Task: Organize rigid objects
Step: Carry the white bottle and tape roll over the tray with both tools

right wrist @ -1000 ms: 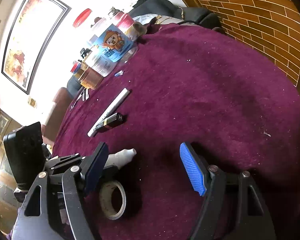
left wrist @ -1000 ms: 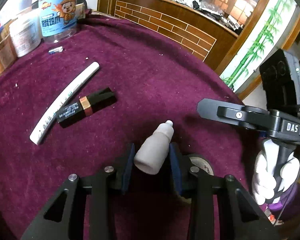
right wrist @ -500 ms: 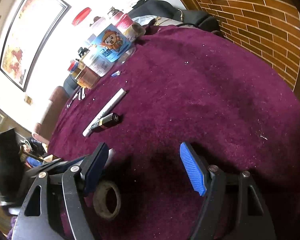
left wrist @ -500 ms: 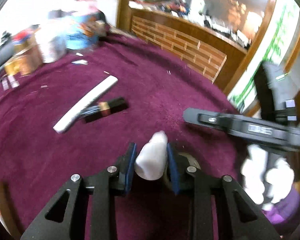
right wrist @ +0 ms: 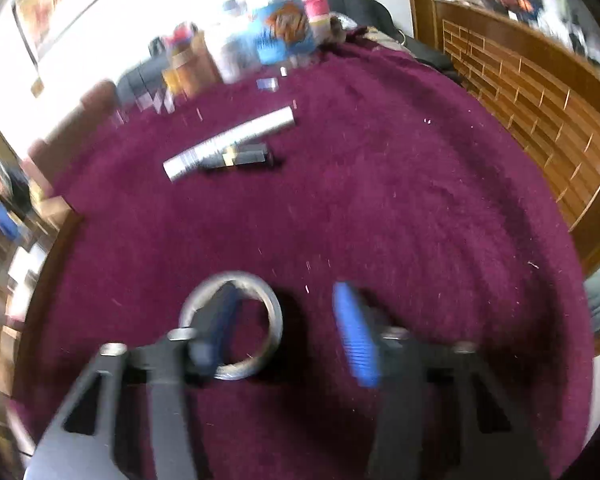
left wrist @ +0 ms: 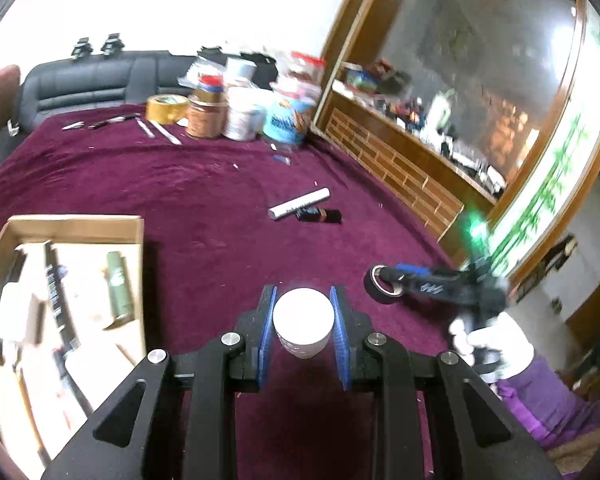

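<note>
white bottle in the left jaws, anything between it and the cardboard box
Nothing visible. The white bottle is clamped in the left gripper, and only bare purple cloth lies between it and the near wall of the open cardboard box to its left.

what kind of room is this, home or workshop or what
Probably a lived-in home room: a black leather sofa behind a table under a maroon cloth, wood-panelled wall and jars and tape rolls piled at the far edge.
</note>
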Tool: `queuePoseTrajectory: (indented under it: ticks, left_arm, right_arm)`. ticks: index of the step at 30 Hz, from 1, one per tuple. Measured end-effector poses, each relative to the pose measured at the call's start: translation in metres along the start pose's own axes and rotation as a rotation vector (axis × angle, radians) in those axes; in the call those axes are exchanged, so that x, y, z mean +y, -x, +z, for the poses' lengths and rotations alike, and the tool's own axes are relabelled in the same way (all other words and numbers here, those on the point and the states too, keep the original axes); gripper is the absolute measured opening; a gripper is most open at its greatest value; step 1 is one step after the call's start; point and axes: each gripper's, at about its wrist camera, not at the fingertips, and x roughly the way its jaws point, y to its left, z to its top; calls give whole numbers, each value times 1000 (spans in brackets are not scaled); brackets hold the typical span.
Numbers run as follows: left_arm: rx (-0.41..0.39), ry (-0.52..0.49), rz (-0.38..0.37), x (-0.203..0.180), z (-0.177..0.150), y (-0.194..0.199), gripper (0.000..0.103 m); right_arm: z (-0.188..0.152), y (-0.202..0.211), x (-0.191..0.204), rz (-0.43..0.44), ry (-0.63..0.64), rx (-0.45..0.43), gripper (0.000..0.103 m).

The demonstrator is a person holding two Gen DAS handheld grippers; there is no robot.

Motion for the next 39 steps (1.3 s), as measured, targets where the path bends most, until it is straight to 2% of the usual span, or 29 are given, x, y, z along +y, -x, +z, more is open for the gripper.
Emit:
queuePoseTrajectory:
  ticks: [2, 3, 6, 8, 12, 17, 22, 24, 28, 33, 39]
  left_arm:
    - [-39, 21, 1, 8, -7, 24, 22]
    - [-54, 28, 3, 12, -10, 34, 22]
    - [-100, 62, 33, 29, -22, 68, 22]
    - [-112, 100, 75, 49, -33, 90, 22]
    - [-111, 186, 163, 87, -52, 113, 22]
    - [-68, 287, 146, 119, -81, 113, 22]
    - [-18, 357, 158, 141, -91, 96, 22]
    - [-5, 386, 174, 154, -96, 97, 22]
    - [-31, 428, 149, 173, -100, 106, 22]
    - [-43, 488, 139, 198, -107, 123, 22]
    - [35, 466, 247, 216, -100, 114, 22]
  right_arm:
    - [-1, 1, 7, -63, 38, -17, 13]
    - [-1, 2, 7, -46, 30, -12, 9]
    - [-2, 13, 7, -12, -3, -29, 9]
    - [-3, 26, 15, 40, -9, -52, 9]
    - [-1, 50, 53, 156, 41, -90, 9]
    - [1, 61, 129, 309, 163, -76, 9]
    - [-9, 50, 214, 435, 283, -6, 9]
    - [-16, 43, 240, 452, 330, 22, 9]
    - [-35, 29, 291, 498, 413, 94, 9]
    - [-55, 13, 335, 507, 512, 151, 9]
    - [-79, -13, 368, 429, 617, 225, 9]
